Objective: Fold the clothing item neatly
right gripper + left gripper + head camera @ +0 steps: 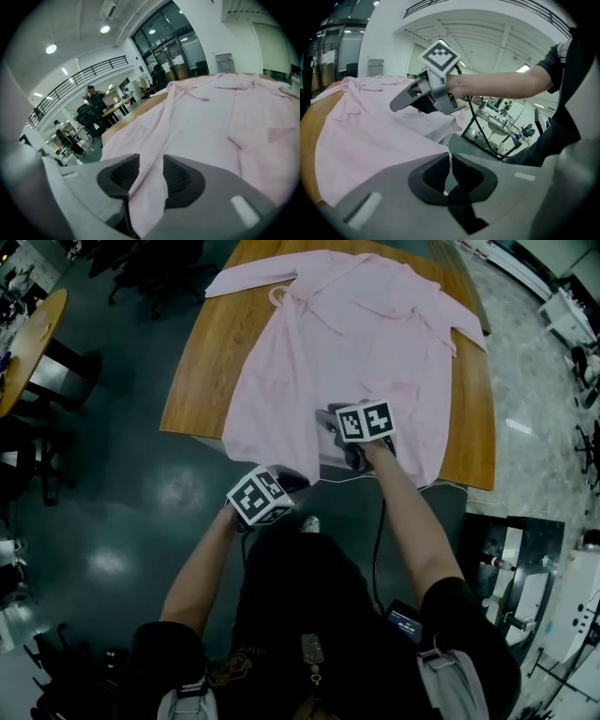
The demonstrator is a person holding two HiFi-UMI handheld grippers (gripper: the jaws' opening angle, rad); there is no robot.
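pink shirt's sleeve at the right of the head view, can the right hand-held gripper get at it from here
Probably yes: the sleeve lies flat on the table, uncovered, on that side. The right hand-held gripper has open jaws straddling shirt fabric near the hem, so it must lift clear first.

Lab hall: workbenches (499, 115), mezzanine railing (79, 75)
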